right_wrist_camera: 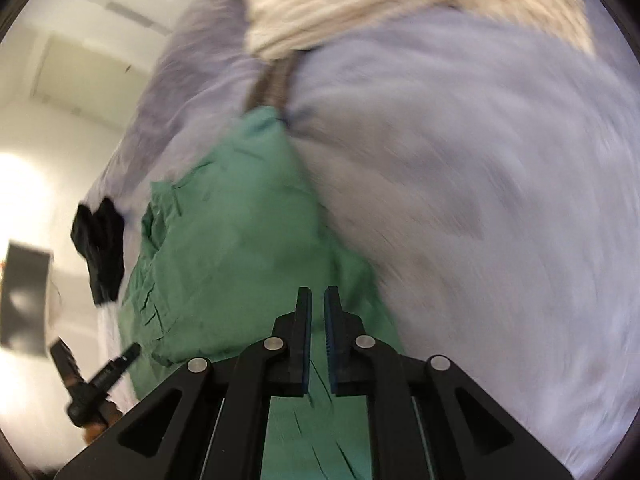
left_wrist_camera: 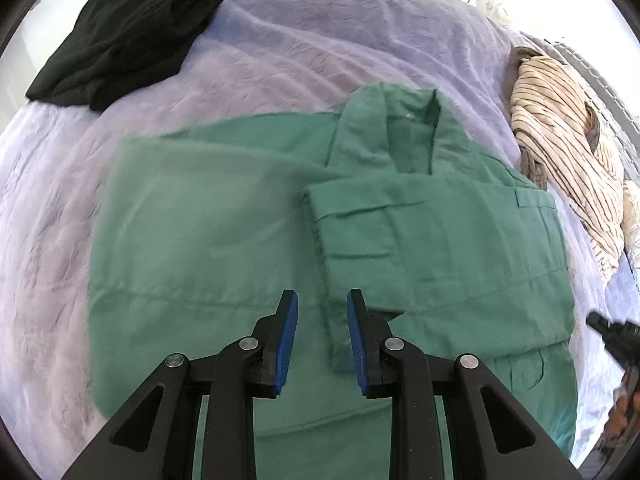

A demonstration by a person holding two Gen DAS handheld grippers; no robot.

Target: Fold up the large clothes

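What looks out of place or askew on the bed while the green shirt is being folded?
The striped garment lies crumpled in a heap at the right edge of the lilac bedspread, unlike the black garment, which sits in a rough fold. The green shirt lies flat, one sleeve folded across its front. Nothing looks spilled or damaged.

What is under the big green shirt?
The green shirt lies spread on a fuzzy lavender blanket, which shows all around its edges. Whatever is beneath the shirt's middle is covered, so it cannot be seen.
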